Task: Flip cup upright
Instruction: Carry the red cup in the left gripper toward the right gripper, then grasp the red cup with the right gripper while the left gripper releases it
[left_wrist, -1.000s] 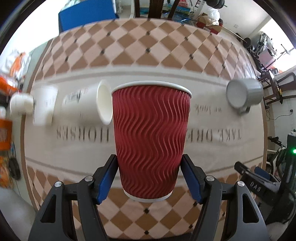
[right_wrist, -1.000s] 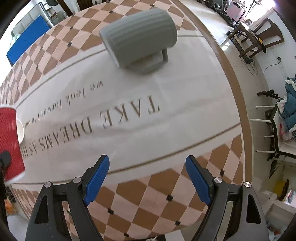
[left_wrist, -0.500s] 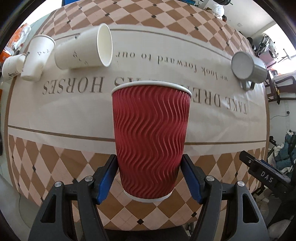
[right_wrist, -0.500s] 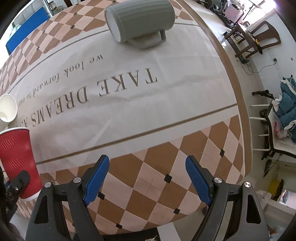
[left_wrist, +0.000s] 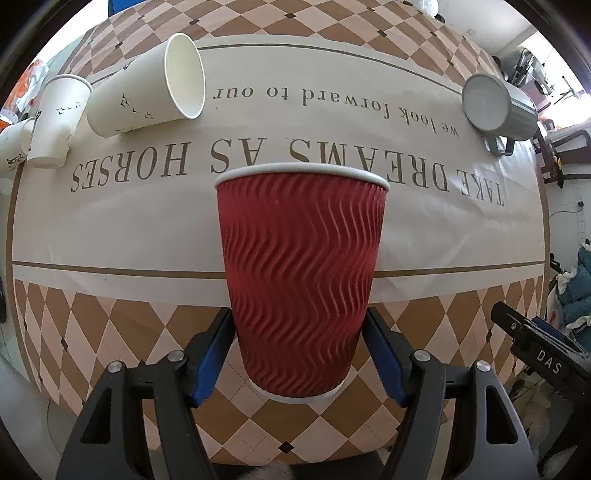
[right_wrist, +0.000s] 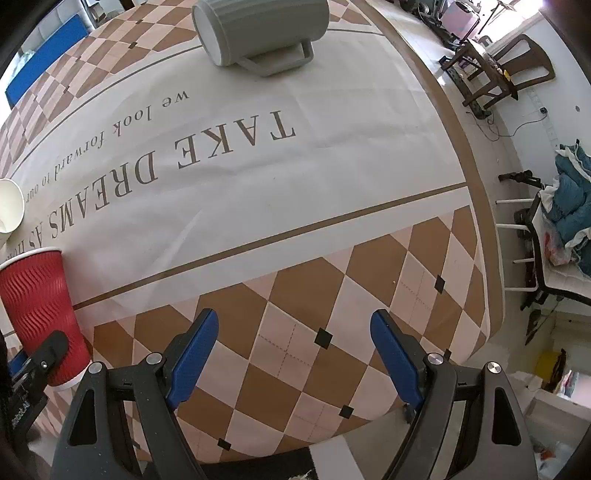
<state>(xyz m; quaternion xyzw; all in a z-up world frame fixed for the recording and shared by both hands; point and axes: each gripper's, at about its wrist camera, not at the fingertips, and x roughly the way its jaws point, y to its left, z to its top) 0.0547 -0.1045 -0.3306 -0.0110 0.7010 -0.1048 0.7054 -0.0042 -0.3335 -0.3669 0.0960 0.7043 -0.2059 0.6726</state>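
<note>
A red ribbed paper cup (left_wrist: 301, 273) stands upright, rim up, between the blue pads of my left gripper (left_wrist: 299, 354), which is shut on its lower half near the table's front edge. The cup also shows at the left of the right wrist view (right_wrist: 40, 314). I cannot tell whether its base touches the cloth. My right gripper (right_wrist: 293, 354) is open and empty over the checkered front edge. A white paper cup (left_wrist: 147, 92) lies on its side at the back left. A grey mug (right_wrist: 258, 29) lies on its side at the back right, also in the left wrist view (left_wrist: 498, 107).
An upright white paper cup (left_wrist: 59, 122) and another white cup (left_wrist: 13, 147) stand at the far left. The table carries a printed checkered cloth (left_wrist: 332, 229). Chairs and clutter (right_wrist: 546, 236) stand beyond the table's right edge.
My left gripper has pulled back and tilted down with the red cup, so more of the table shows. My right gripper has drawn back toward the front edge.
</note>
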